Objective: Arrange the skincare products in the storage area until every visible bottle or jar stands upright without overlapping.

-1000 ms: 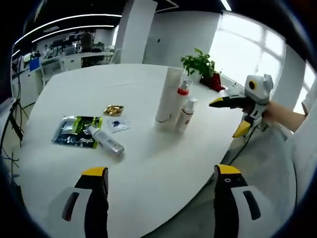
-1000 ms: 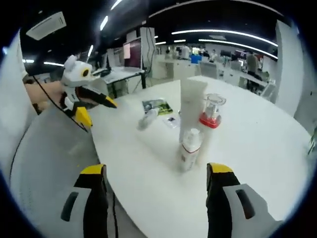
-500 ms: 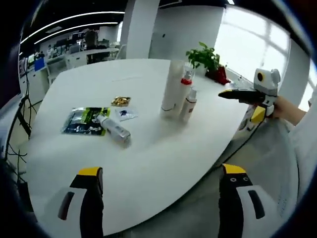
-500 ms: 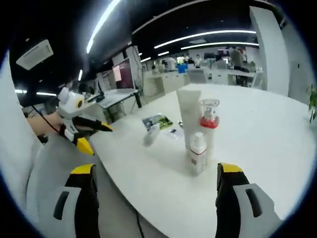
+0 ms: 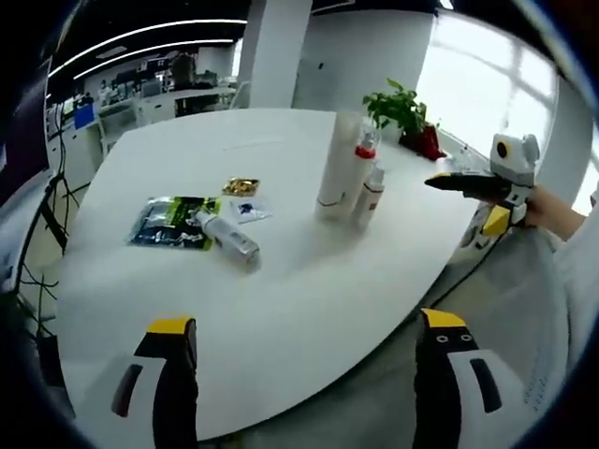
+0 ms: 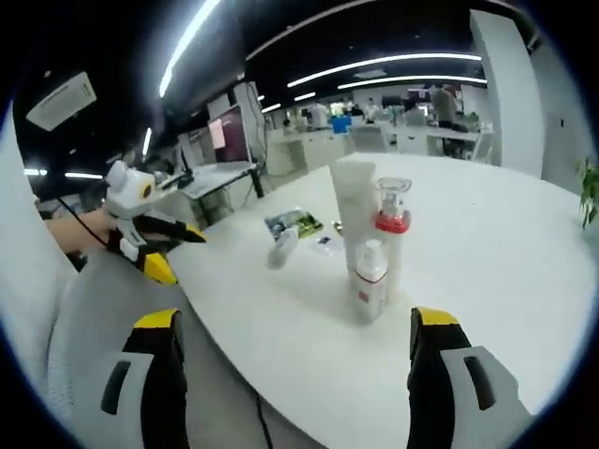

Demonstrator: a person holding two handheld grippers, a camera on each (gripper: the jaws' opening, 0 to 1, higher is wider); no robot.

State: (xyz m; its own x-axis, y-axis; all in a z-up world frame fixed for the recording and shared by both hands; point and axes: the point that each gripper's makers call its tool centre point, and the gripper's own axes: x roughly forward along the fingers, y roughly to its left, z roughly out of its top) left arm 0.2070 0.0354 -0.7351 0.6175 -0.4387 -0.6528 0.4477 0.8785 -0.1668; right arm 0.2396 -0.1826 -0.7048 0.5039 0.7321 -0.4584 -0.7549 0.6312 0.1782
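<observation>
White round table (image 5: 309, 299), three upright bottles (image 5: 351, 178) clustered at its far right, silver bottle (image 5: 227, 238) (on its side) left by a green packet (image 5: 168, 222), left gripper (image 5: 299, 341) and right gripper (image 6: 292, 337) both spread wide, holding nothing.

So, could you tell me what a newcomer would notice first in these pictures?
Probably the three upright containers clustered mid-table: a tall white tube, a red-collared pump bottle and a small white bottle. Next, one bottle lying on its side against a green packet, with both grippers open, off the table.
</observation>
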